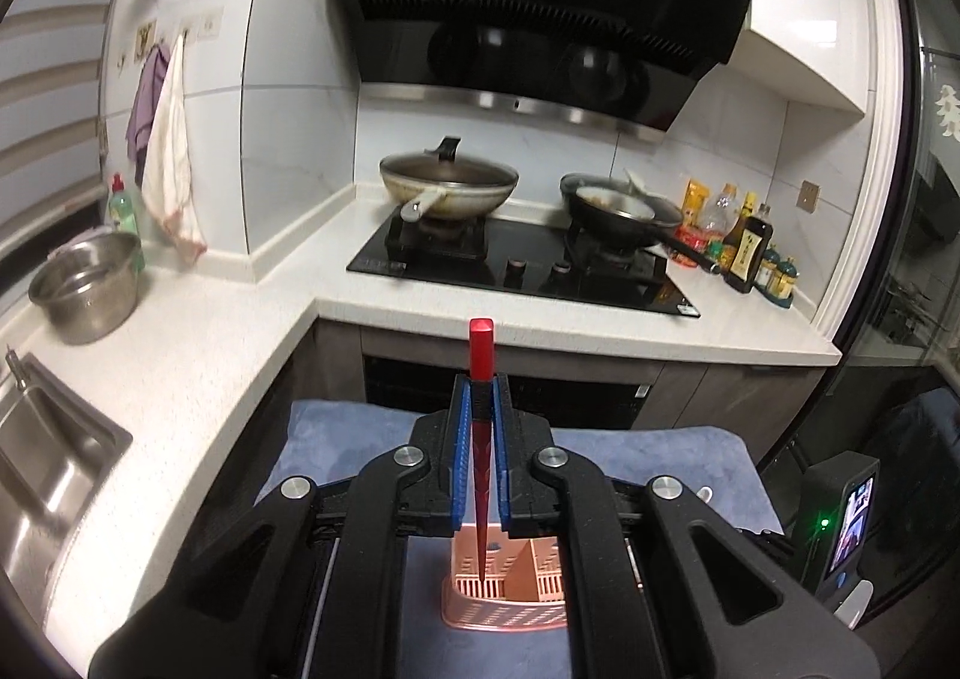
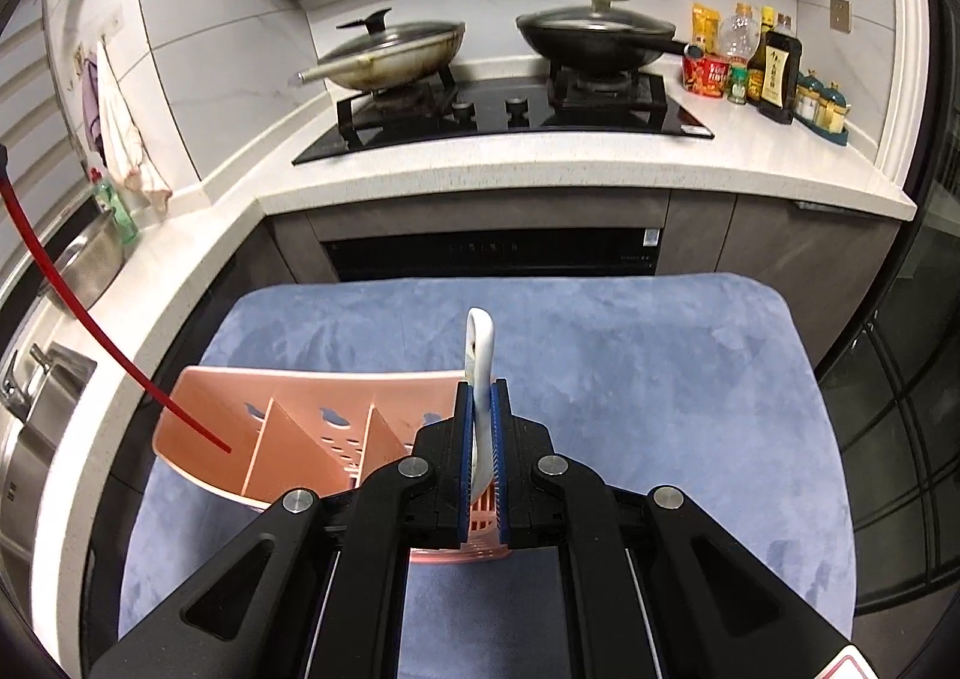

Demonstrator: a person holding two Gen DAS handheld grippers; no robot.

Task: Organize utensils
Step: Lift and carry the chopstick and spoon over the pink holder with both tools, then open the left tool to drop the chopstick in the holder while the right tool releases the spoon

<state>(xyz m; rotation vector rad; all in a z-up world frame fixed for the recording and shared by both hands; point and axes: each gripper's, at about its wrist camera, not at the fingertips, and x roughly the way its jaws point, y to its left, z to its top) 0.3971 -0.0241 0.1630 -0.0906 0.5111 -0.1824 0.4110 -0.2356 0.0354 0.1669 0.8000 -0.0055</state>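
Observation:
My left gripper (image 1: pixel 481 385) is shut on a red chopstick (image 1: pixel 481 355); its thick end sticks up past the blue pads and its thin tip hangs down over the pink utensil holder (image 1: pixel 510 613) on the blue mat. In the right wrist view the same red chopstick (image 2: pixel 72 313) slants in from the left, its tip at the leftmost compartment of the pink utensil holder (image 2: pixel 312 397). My right gripper (image 2: pixel 482 388) is shut on a white ceramic spoon (image 2: pixel 480 343), held upright above the holder's right end.
A blue mat (image 2: pixel 630 379) covers the work surface under the holder. Behind it a white counter (image 2: pixel 540 175) carries a black hob with two lidded pans and condiment bottles (image 2: pixel 774 66). A steel pot (image 1: pixel 84 289) and sink (image 1: pixel 42 457) sit on the left.

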